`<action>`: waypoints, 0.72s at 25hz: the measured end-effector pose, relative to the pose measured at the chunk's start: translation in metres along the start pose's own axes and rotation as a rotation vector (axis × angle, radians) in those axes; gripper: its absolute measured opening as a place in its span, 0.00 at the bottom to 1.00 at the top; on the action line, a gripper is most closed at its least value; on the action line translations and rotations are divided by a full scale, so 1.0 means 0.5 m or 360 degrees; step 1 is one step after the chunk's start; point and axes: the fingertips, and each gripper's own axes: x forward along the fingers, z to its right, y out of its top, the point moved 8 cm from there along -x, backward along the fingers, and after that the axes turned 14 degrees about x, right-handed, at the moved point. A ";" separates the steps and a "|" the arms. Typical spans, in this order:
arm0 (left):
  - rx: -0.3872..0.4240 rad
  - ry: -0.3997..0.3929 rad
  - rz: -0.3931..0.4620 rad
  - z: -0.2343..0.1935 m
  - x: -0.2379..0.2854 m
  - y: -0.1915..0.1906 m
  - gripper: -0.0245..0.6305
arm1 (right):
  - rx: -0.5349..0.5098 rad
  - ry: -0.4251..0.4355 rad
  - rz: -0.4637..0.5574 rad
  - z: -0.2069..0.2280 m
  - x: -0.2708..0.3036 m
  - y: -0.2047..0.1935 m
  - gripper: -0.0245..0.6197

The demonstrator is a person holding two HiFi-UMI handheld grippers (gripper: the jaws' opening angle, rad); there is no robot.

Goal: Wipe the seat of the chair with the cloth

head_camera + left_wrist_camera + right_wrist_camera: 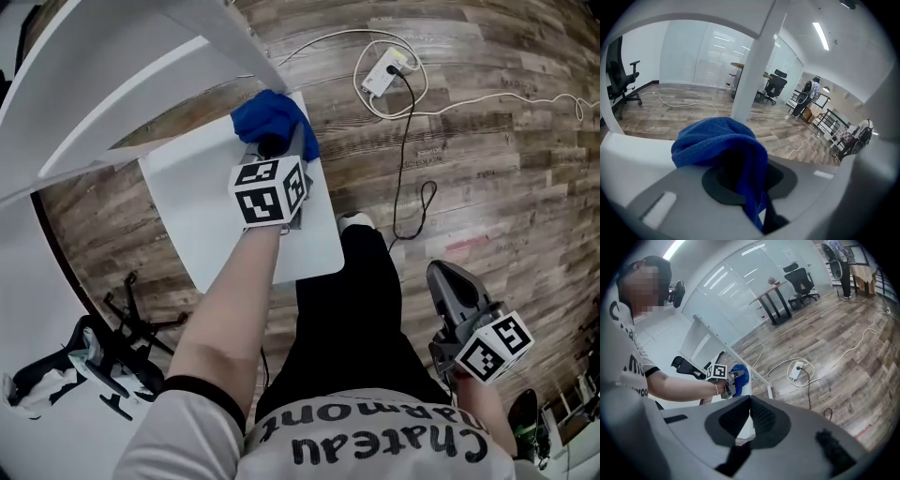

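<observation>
Left fingers (684,187): the left gripper (274,145) is clamped on a fold of the cloth (717,138). A blue strip runs down between the dark pads and the rest bulges out over the tips.
Right fingers (761,416): the right gripper (750,401) has its ribbed tips pressed together, with nothing between them.
Left arm: the bare forearm reaches forward over the seat (206,187). The gripper points away from the person and tips down, its marker cube (270,192) facing up, and the cloth rests on the seat.
Right hand: held low beside the person's right leg, well apart from the chair. The right gripper (439,274) points forward above the floor (487,150).
Cloth (272,114): blue and nappy, bunched into a soft mound at the seat's far right corner, just beside the back (112,84).
Seat: white, smooth and flat, with rounded corners.
Back: white flat slats, with one upright post (757,70) rising behind the cloth.
Floor: wood-grain planks. A white power strip (384,75) with looped cable lies beyond the chair.
</observation>
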 end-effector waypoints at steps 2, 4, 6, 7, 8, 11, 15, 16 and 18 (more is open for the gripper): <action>0.0018 0.0002 0.0011 0.011 0.005 0.002 0.14 | 0.0007 -0.0012 0.0008 0.007 -0.006 -0.002 0.06; 0.0016 -0.0029 0.0022 0.020 0.009 0.004 0.14 | 0.0007 -0.0013 -0.0003 0.009 -0.007 -0.005 0.06; 0.0007 -0.0117 0.0010 0.034 0.014 0.008 0.15 | -0.0005 -0.0013 -0.0027 0.003 -0.003 -0.006 0.06; 0.0003 -0.0177 -0.0009 0.041 0.017 0.011 0.15 | -0.0012 -0.0013 -0.0038 -0.001 0.000 -0.005 0.06; 0.0000 -0.0231 -0.0028 0.048 0.017 0.014 0.15 | -0.0019 -0.0011 -0.0049 -0.007 0.005 -0.003 0.06; -0.0004 -0.0231 0.0036 0.042 -0.017 0.028 0.15 | -0.0056 0.0011 -0.0088 -0.034 0.027 0.006 0.06; -0.0098 -0.0129 0.0175 -0.032 -0.111 -0.005 0.15 | -0.0128 0.0074 -0.0170 -0.085 0.075 0.016 0.06; -0.0111 -0.0082 0.0156 -0.062 -0.137 -0.027 0.15 | -0.0142 0.0096 -0.0196 -0.100 0.090 0.016 0.06; -0.0145 0.0035 0.0084 -0.128 -0.191 -0.081 0.15 | -0.0170 0.0141 -0.0256 -0.129 0.123 0.012 0.06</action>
